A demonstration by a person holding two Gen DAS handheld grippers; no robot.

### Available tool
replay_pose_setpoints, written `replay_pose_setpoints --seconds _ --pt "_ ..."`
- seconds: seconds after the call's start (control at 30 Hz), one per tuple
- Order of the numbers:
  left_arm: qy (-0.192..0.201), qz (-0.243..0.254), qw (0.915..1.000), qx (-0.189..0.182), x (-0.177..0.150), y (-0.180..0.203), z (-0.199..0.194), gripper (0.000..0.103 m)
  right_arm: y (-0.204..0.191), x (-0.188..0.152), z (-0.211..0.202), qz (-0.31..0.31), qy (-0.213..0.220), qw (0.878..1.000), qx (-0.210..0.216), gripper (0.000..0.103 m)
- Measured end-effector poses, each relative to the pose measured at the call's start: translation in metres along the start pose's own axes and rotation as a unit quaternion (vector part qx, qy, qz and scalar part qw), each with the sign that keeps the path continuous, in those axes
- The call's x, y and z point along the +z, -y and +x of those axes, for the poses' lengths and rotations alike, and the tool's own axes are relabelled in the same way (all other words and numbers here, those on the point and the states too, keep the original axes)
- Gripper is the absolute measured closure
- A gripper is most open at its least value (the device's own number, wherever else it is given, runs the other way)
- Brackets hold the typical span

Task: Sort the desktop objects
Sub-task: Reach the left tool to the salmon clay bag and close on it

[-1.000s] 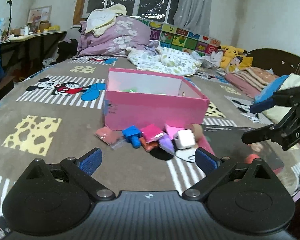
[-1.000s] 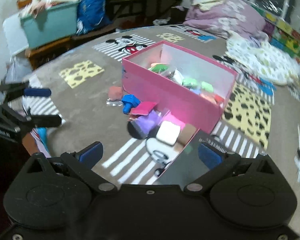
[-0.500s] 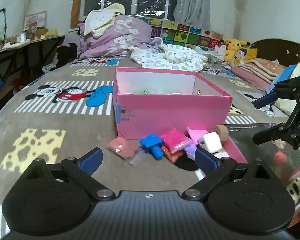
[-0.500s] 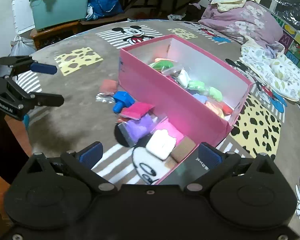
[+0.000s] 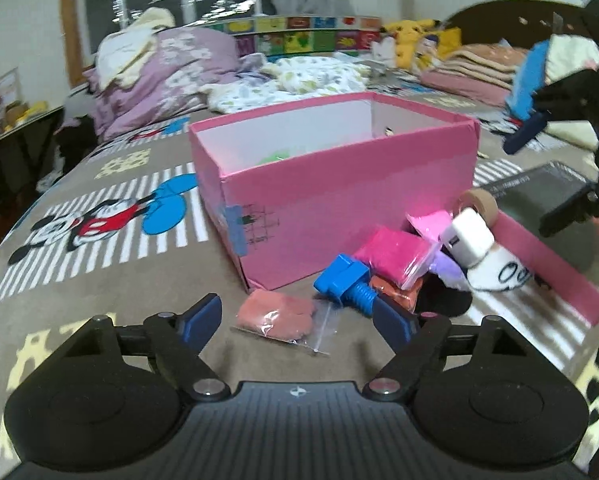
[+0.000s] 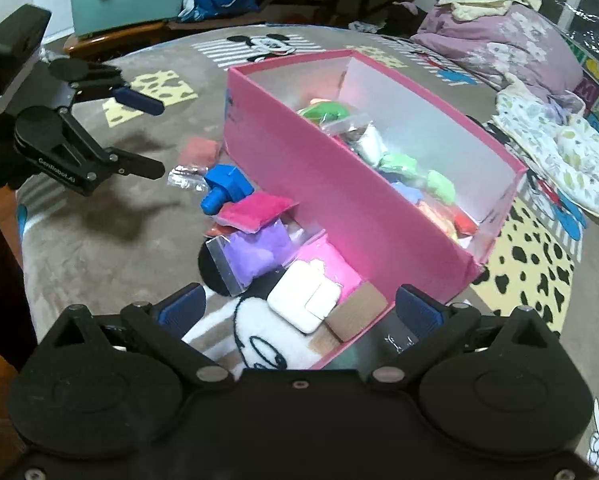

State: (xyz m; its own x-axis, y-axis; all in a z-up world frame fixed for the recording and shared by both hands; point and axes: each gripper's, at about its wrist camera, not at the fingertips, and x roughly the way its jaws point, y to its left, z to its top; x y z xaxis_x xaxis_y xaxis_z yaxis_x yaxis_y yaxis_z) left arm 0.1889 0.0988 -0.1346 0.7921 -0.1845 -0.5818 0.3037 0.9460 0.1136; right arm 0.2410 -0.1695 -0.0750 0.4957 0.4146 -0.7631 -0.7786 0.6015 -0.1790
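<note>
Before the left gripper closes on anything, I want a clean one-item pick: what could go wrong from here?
The left gripper is open, with the salmon clay bag and the blue plastic bolt both near its fingers; it might catch the bag's loose plastic edge or both items. The magenta clay bag leans on the bolt, so pulling the bolt could tumble the pile. The open right gripper hovers over the white charger, risking a clash.

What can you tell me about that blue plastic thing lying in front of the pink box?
The blue bolt looks like a toy of glossy plastic: a chunky blocky head and a short threaded shaft. It lies on its side on the blanket, just outside the pink box, between a salmon clay bag and a magenta one. Neither gripper holds it.
</note>
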Motion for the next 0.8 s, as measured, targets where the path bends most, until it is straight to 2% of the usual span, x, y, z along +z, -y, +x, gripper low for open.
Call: replay_pose_setpoints --seconds 0.3,0.6,0.8 --pt "-0.014 0.011 0.9994 -0.030 -0.003 -0.007 0.026 0.020 0.018 -0.004 0.021 0.048 -0.016 0.999 -0.012 0.001" --pt "-0.019 0.008 0.9989 -0.041 -0.008 -0.020 0.036 0.020 0.032 -0.007 0.029 0.089 -0.014 0.996 -0.011 0.003" --pt "-0.029 0.033 0.9982 -0.040 -0.008 -0.017 0.045 0.020 0.031 -0.005 0.033 0.095 -0.014 0.995 -0.006 0.003"
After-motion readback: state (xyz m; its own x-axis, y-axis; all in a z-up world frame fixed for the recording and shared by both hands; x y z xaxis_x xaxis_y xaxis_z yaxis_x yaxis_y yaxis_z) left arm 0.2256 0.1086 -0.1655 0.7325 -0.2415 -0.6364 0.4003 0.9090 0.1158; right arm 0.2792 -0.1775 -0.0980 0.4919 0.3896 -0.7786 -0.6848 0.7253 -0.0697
